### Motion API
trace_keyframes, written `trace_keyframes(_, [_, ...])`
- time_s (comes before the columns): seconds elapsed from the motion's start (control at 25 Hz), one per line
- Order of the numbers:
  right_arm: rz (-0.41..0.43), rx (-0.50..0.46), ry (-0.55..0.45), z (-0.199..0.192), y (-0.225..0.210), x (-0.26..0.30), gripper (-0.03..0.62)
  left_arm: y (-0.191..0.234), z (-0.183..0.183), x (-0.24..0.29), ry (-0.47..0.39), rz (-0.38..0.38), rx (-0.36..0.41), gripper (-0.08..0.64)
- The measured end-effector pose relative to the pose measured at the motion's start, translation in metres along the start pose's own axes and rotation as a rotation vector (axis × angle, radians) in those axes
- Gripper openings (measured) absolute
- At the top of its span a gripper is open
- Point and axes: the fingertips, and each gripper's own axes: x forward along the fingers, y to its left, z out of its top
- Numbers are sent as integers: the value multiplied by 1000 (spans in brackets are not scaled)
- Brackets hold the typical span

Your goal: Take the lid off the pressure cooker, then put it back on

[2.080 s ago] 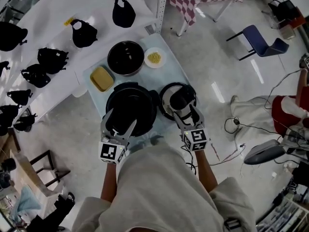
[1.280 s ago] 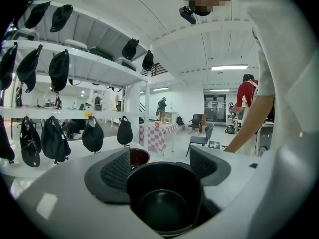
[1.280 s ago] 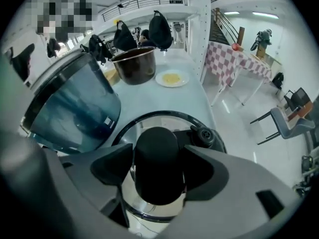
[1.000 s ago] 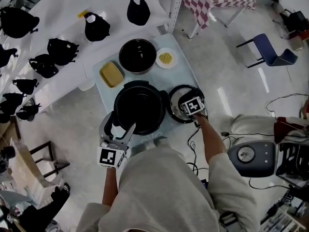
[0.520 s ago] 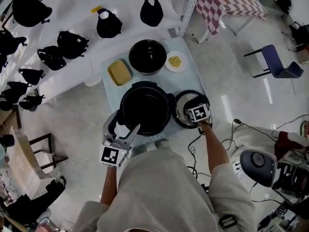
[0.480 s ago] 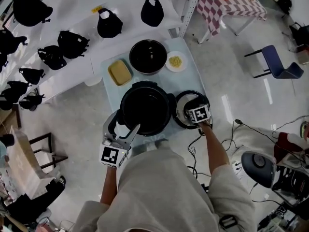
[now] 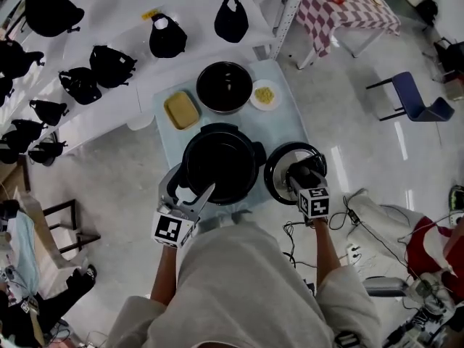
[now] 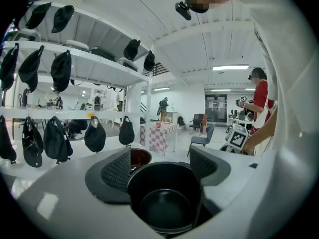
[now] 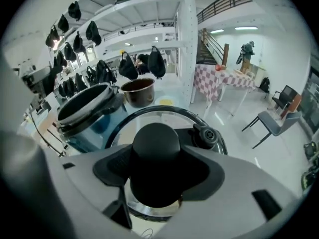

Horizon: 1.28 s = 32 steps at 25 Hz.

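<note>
A person stands over a pale blue table (image 7: 284, 122) where the pressure cooker (image 7: 221, 164) sits uncovered at the near edge. The right gripper (image 7: 304, 175) is clamped on the black knob (image 9: 155, 143) of the glass lid (image 7: 274, 171). Its jaws have just been closing with the knob between them. The lid is held just beside the cooker, at its 3 o'clock. The left gripper (image 7: 187, 188) sits at the cooker's 7 o'clock, jaws spread and grasping nothing. Beyond the cooker, a black bowl (image 7: 225, 87) stands at 12 o'clock, a small plate of yellow bits (image 7: 264, 94) at 1 o'clock and a yellow block (image 7: 181, 109) at 11 o'clock.
</note>
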Motion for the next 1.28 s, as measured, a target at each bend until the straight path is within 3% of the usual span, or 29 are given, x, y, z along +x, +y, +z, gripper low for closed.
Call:
trace_keyframes(0.24, [0,59,-200,27,24,-78,272,-6,3,3,-22,-18,7,354])
trace_keyframes(0.52, [71,49,-312,61,66,-129,272,-8,4,0,-42,-25,8,354])
trace_keyframes(0.72, [155,-65,-311,82,103,-124,272,-2,3,-9,-55,7,1,354])
trace_keyframes(1.0, [284,-179,-299,112,165,-108,272,29,-8,-41,-28,110,-31,354])
trace_keyframes(1.28, [346,-300,-268,137,216,-91,272,55,-11,-68,-67,185,-45,354])
